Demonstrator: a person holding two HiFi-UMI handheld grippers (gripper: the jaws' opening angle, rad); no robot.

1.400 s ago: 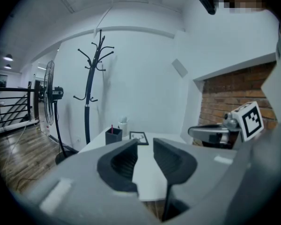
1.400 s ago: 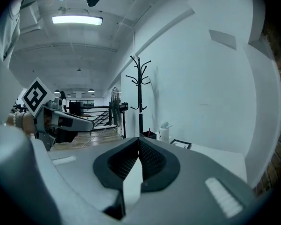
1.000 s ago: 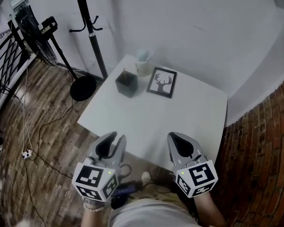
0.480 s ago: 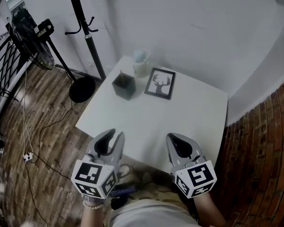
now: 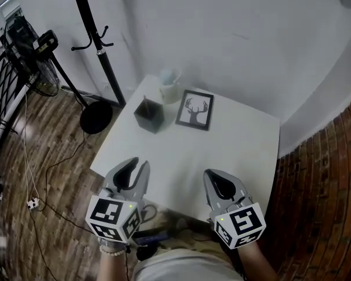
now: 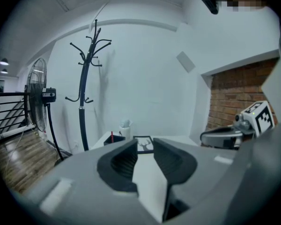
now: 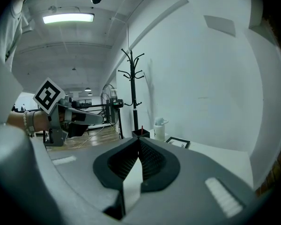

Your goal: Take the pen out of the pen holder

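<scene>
Here, seen from the head view, two hands hold their grippers side by side at the near edge of a white table point(image 5: 222, 151), both pointing away from the person and tilted slightly down. The left gripper point(image 5: 134, 167) hangs over the table's near left edge; its jaws stand apart with only bare tabletop showing between them. The right gripper point(image 5: 210, 177) hangs over the near edge, well apart from the left one, with its jaw tips meeting and nothing in them. The dark square pen holder point(image 5: 148, 115) stands at the far left corner of the table, far from both grippers, with a red pen point(image 6: 111, 136) upright inside it. Just beside it stand a pale cup point(image 5: 169, 86) and a framed deer picture point(image 5: 194, 110).
</scene>
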